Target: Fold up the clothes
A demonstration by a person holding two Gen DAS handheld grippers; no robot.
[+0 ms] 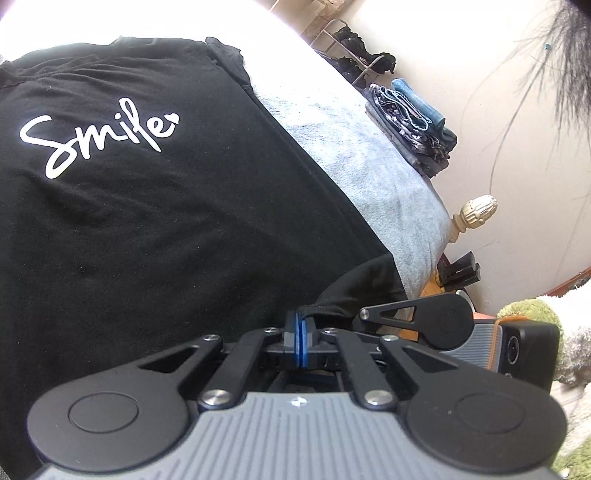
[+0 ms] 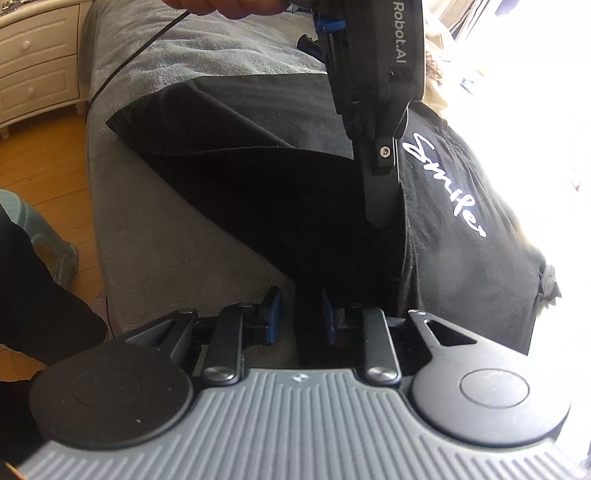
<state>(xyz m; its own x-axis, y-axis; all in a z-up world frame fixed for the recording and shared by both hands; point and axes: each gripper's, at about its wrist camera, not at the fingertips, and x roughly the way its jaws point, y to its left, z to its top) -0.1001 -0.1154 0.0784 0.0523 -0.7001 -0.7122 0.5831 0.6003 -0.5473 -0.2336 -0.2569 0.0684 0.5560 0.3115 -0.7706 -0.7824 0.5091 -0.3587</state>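
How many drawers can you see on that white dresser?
3, stacked one above another on the white dresser at the right wrist view's top left: top drawer, middle, bottom. More may be cut off by the frame edge.

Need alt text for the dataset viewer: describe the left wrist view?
The left tongs, shut, pinch a fold of a black shirt printed "Smile", spread on a grey blanket. The right tongs sit just to the right; folded jeans lie at the far blanket edge by a pale wall.
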